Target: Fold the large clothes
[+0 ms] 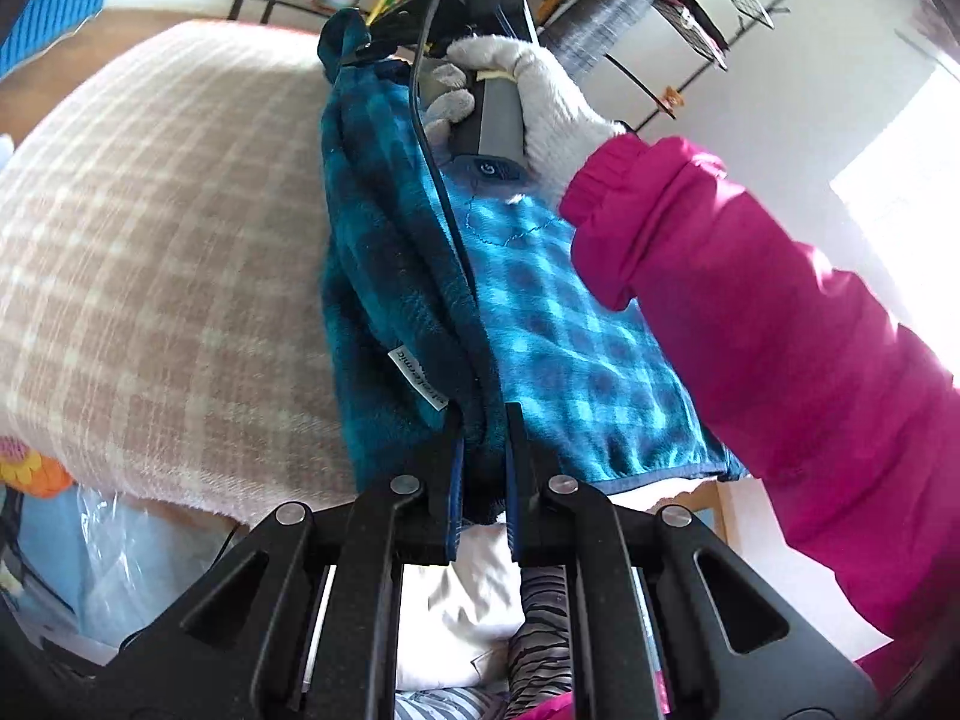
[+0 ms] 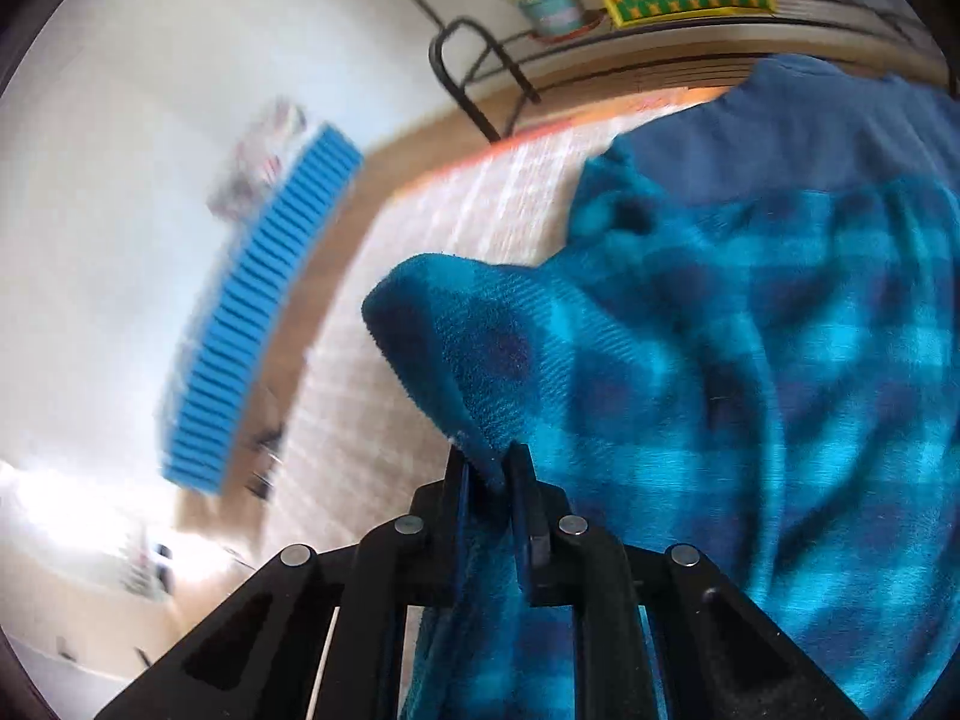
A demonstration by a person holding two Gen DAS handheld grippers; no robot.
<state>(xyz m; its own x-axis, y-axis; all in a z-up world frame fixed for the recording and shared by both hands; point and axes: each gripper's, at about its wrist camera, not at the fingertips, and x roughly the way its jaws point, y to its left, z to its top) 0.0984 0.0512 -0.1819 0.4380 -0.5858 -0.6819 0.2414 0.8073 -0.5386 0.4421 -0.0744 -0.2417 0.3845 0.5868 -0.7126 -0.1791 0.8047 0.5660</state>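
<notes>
A: Where do you stand in the fold?

B: Mid-fold, I judge. You have the teal plaid fleece garment (image 1: 420, 276) lifted, doubled along its length over the beige checked blanket (image 1: 156, 228).

A: And your grip?

B: Your left hand-held gripper (image 1: 485, 462) is pinched narrow on the thick folded edge just beside the white label (image 1: 418, 376). Your right hand-held gripper (image 2: 487, 468) is likewise clamped on a fleece corner, at the garment's far end from the label.

A: Next?

B: Likely lower both ends together onto the blanket, keeping the edge taut so the layers stay aligned.
</notes>
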